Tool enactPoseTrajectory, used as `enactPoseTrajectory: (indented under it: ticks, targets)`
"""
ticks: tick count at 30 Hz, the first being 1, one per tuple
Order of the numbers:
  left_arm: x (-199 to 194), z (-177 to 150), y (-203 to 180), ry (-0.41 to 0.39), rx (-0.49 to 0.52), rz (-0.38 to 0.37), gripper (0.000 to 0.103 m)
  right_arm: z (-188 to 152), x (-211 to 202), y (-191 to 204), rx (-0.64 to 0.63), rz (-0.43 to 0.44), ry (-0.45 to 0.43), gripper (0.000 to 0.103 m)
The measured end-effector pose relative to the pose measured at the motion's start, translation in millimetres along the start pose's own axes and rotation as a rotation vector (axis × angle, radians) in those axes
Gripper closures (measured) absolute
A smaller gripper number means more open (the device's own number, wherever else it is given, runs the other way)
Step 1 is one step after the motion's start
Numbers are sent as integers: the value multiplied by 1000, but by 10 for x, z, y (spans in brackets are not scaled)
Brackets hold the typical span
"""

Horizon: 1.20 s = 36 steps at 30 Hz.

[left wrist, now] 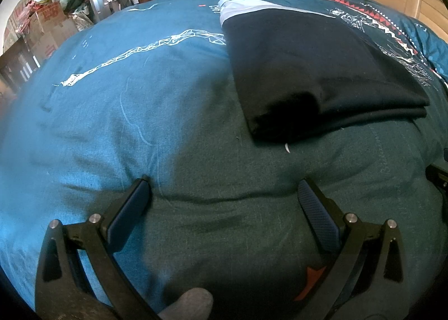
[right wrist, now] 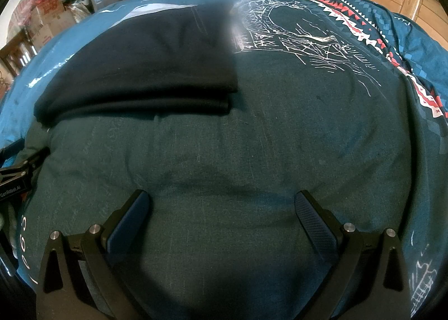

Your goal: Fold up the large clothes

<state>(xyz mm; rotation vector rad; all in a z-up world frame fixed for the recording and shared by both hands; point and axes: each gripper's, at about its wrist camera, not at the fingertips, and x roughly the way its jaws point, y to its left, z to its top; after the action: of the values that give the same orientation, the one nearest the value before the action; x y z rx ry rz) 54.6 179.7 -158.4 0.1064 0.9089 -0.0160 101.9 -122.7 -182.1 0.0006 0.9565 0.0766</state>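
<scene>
The left gripper (left wrist: 224,184) hangs over a teal bedcover (left wrist: 117,124), its jaws spread wide with nothing between them. A black garment (left wrist: 308,68), folded flat, lies on the cover ahead and to the right, well apart from the fingertips; a pale grey panel shows at its far end. White line patterns cross the cover. Cardboard boxes (left wrist: 47,32) stand at far left. A gloved fingertip (left wrist: 190,303) shows at the bottom edge.

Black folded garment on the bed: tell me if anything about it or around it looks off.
Little stands out. The black folded garment lies flat on the blue bedcover, its layered edge a bit uneven at the near corner. A small white fleck sits just below it. The left claw and the right claw are open and empty.
</scene>
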Motion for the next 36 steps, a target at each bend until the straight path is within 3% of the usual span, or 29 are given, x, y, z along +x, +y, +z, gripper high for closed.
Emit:
enactPoseTrajectory:
  ticks: [36]
  targets:
    - [5, 18, -14, -4, 1, 1, 0, 1, 3, 0, 1, -2, 3, 0]
